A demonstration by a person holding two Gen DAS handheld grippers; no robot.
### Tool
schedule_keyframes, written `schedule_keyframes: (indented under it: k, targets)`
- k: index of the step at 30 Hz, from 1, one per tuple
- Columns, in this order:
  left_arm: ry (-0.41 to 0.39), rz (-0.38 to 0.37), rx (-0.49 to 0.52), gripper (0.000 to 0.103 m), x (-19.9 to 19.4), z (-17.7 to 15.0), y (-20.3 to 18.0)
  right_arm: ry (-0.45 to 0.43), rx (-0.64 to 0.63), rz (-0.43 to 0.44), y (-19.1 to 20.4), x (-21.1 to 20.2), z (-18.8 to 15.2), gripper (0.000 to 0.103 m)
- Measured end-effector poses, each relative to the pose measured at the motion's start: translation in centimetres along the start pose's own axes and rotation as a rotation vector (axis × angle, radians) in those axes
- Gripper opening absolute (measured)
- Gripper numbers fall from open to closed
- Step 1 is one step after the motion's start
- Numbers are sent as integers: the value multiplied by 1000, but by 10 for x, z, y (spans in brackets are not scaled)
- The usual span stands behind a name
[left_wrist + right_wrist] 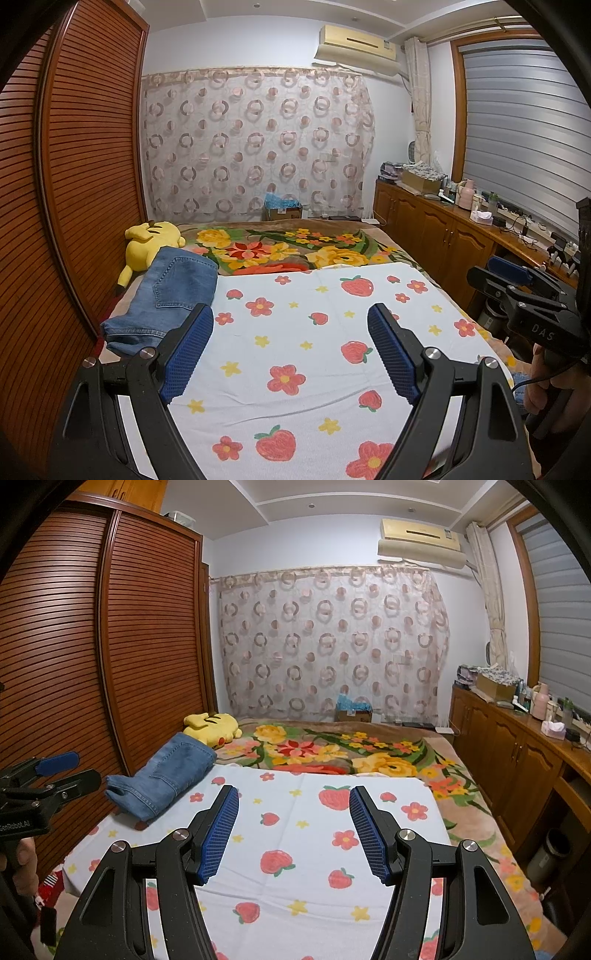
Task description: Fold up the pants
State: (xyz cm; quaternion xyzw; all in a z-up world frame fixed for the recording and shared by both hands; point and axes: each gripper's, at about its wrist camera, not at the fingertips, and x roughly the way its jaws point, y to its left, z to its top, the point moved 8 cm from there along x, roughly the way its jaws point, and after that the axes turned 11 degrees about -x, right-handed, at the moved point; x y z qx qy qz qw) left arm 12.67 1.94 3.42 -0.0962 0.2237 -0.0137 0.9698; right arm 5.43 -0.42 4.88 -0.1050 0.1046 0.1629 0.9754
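Observation:
Folded blue jeans lie on the bed's far left, beside the white strawberry-print cloth; they also show in the right wrist view. My left gripper is open and empty, held above the cloth, to the right of the jeans. My right gripper is open and empty above the same cloth. Each gripper appears at the edge of the other's view: the right gripper and the left gripper.
A yellow plush toy lies behind the jeans. A floral blanket covers the far bed. A slatted wooden wardrobe stands close on the left. A wooden sideboard with clutter runs along the right.

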Motion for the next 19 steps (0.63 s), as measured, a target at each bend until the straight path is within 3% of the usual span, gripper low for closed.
schedule_keyframes:
  k: [19]
  targets:
    - [-1,0,-2,86,0,0,2,-7,-3,1,3,-2,1,65]
